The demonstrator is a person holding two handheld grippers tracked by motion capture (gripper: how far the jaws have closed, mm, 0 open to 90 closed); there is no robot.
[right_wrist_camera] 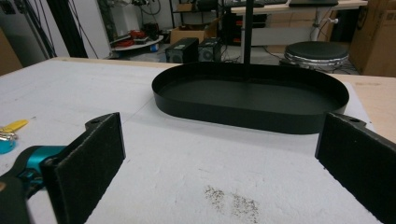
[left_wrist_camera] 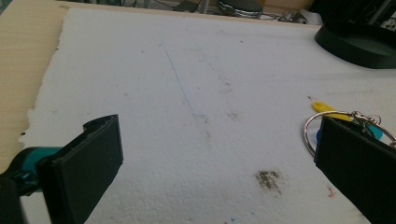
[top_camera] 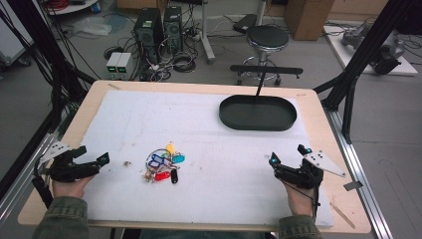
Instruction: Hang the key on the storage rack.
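White foam sheeting [top_camera: 209,199] covers most of a pale wooden table [top_camera: 348,209], with computer towers, cable tangles and a round stool on the grey floor beyond its far edge; a black oval tray [top_camera: 258,113] sits toward the far right corner of the sheet, its rim also showing in the right gripper view [right_wrist_camera: 252,119] and at the upper right of the left gripper view [left_wrist_camera: 359,46]. A bunch of coloured key tags on a metal ring [top_camera: 163,163] lies left of the sheet's middle, nearer the near edge than the far one; the left gripper view catches the ring and a yellow tag [left_wrist_camera: 334,116] just past its right-hand jaw.

At the near left corner, the left gripper [top_camera: 94,162] lies low and roughly level over the sheet's left edge, held in the person's left hand [top_camera: 69,186], its jaws pointing right toward the tags and standing wide apart with bare foam between them [left_wrist_camera: 210,158]; near the near right corner, the right gripper [top_camera: 288,155] is held in the right hand [top_camera: 298,199], pointing toward the far edge and the tray, its jaws likewise spread wide and clamped on nothing [right_wrist_camera: 219,158]. Both green sleeves enter from the near edge; both grippers are well apart from the tags.
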